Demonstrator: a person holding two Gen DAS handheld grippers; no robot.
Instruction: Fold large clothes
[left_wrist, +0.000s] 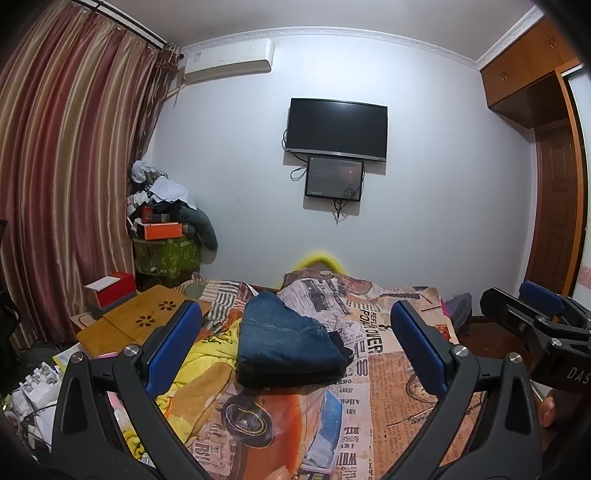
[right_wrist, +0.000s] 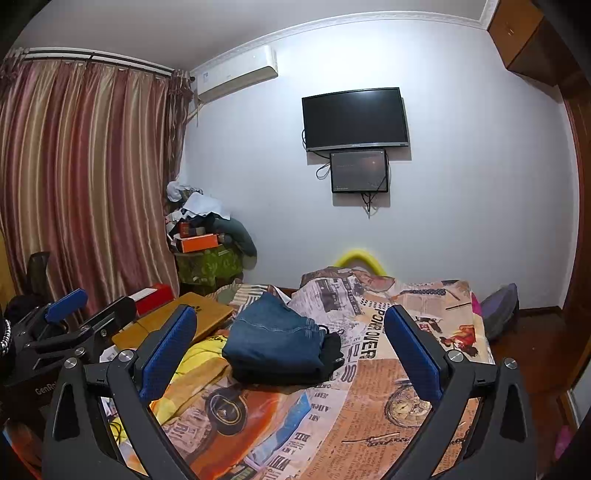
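Left gripper (left_wrist: 295, 345): jaws wide apart, nothing between them; raised over the near part of the bed, lower centre of the left wrist view.
Right gripper (right_wrist: 290, 343): jaws wide apart, empty; raised beside the left one, lower centre of its own view.
Folded jeans (left_wrist: 286, 332): blue denim, folded, lying on top of a folded dark garment (left_wrist: 291, 378); middle of the frame, framed between the blue pads.
Stack edges: the dark garment's edge shows beneath the jeans along the near side and at the right.
Bed (left_wrist: 406, 387): newspaper-print cover, bare to the right of and in front of the stack.
Yellow cloth (left_wrist: 207, 354): crumpled, touching the stack's left side.
Wooden lap counter (left_wrist: 136, 321): left of the stack, at the bed's left edge.
Television (left_wrist: 337, 129): on the far wall, upper centre.
Curtain (left_wrist: 66, 166): fills the left of the frame.
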